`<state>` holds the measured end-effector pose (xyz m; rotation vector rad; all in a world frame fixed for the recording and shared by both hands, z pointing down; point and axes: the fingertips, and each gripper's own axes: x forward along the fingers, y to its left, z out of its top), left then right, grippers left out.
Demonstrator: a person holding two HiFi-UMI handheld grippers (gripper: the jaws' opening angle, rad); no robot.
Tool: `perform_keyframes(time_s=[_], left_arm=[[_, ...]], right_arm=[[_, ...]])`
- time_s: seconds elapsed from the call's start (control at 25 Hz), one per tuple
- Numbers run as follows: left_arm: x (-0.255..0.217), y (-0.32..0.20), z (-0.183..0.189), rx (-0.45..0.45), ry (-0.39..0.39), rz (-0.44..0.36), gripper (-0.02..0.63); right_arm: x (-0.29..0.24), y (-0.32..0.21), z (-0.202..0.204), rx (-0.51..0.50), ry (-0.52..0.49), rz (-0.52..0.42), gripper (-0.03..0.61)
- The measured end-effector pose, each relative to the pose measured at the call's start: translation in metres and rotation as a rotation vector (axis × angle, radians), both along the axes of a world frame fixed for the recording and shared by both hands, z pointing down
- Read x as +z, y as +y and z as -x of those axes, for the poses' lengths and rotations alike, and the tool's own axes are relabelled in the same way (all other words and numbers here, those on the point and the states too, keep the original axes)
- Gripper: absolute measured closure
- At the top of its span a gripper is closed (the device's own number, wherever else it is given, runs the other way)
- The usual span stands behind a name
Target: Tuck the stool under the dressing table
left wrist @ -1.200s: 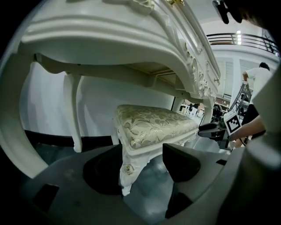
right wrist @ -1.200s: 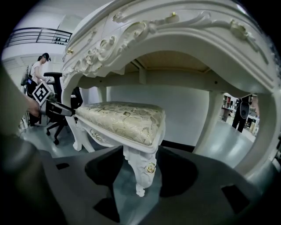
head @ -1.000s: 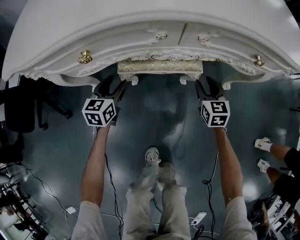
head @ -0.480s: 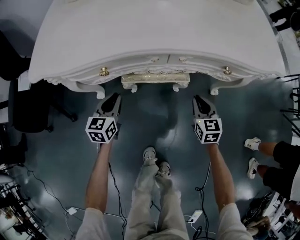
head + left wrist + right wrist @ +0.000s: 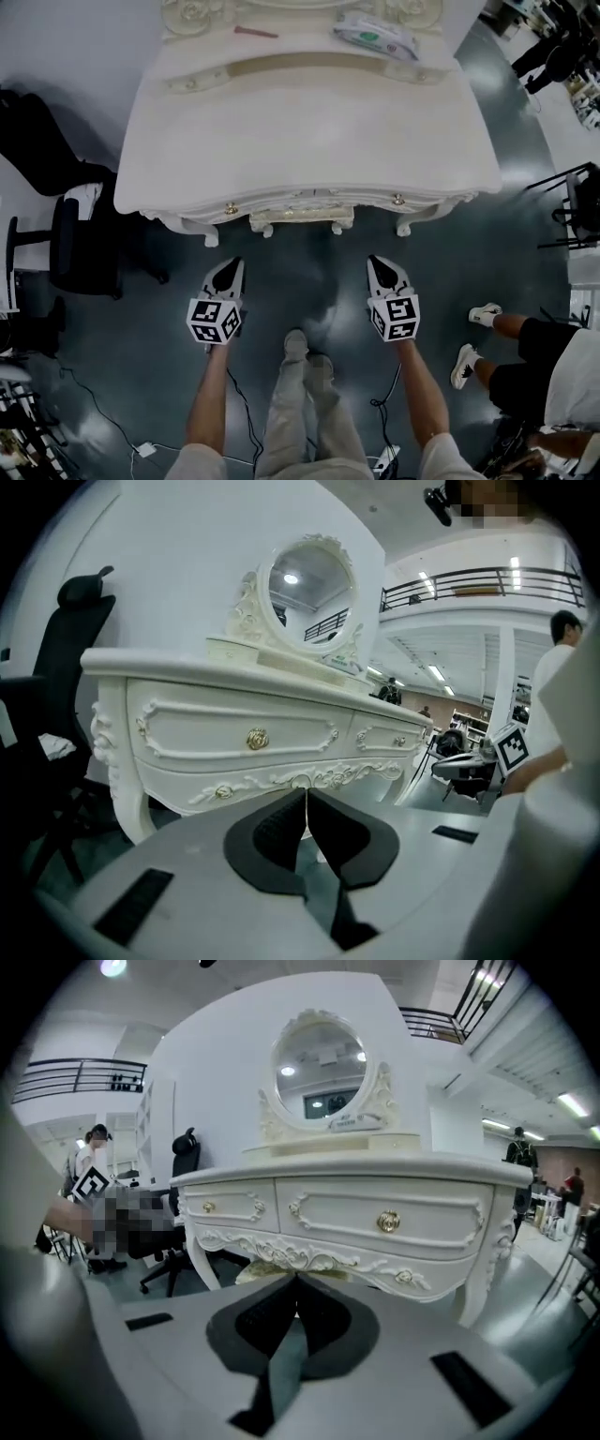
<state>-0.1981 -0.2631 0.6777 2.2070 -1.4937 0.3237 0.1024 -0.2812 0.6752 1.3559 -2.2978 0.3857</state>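
Left claw (image 5: 231,264), just clenched on nothing, and right claw (image 5: 379,261), likewise clenched empty, hang over the dark floor (image 5: 302,281), apart from the stool (image 5: 300,221), which sits tucked under the ornate white worktop (image 5: 309,141).

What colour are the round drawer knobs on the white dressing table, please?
Gold; the round drawer knobs show best in the right gripper view.
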Motion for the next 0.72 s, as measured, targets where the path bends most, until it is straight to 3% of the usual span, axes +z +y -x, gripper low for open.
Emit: perform_keyframes(time_s=[0.16,0.72], left_arm=[[-0.039,0.017,-0.001,0.023,-0.050,-0.011,0.597],[-0.156,0.053,-0.020,0.022,-0.027,-0.064,0.598]], right_arm=[[-0.042,0.020,-0.007,0.001,-0.019,-0.013,0.577],[-0.167,0.053,-0.023,0.013,-0.034,-0.099,0.577]])
